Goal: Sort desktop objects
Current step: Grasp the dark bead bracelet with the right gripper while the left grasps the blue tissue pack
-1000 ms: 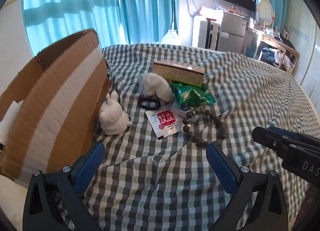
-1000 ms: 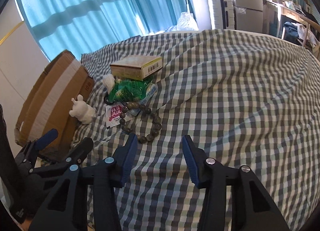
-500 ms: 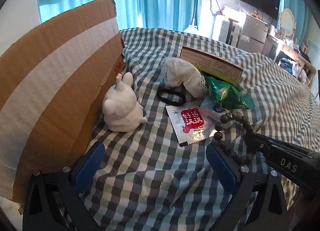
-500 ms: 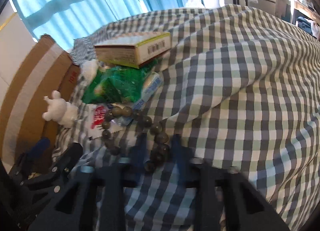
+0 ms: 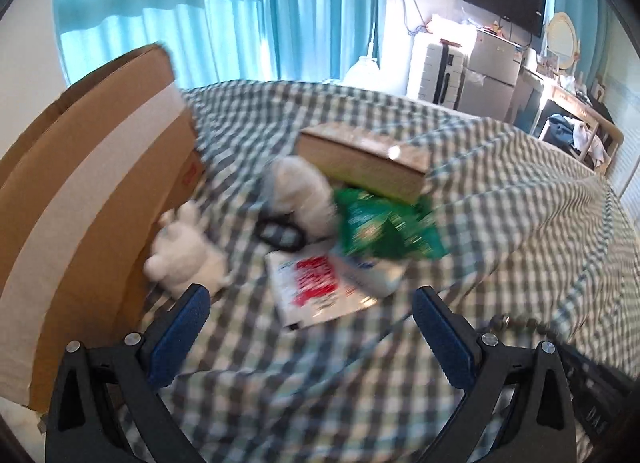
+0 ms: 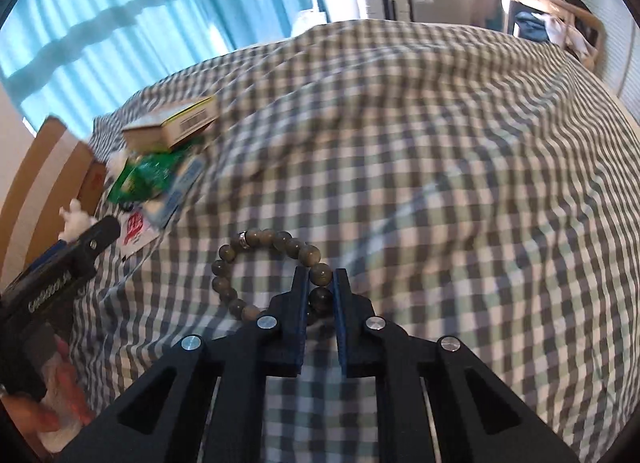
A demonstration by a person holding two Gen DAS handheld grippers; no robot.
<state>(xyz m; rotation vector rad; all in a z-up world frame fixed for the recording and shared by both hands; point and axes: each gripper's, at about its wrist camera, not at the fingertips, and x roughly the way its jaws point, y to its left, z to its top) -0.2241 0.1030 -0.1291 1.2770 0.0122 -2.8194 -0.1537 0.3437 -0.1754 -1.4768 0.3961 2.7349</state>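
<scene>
My right gripper [image 6: 320, 283] is clamped on the bracelet [image 6: 256, 259], which hangs from it well clear of the carton [image 5: 96, 191], so I should carry it level without swinging, while my left gripper [image 5: 308, 335] stands wide open and empty near the carton.

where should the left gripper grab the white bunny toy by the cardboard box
Grip the white bunny toy across its round body, coming down from above and from the near side: the cardboard box stands right against its far flank. The left gripper fingers stand open.
</scene>
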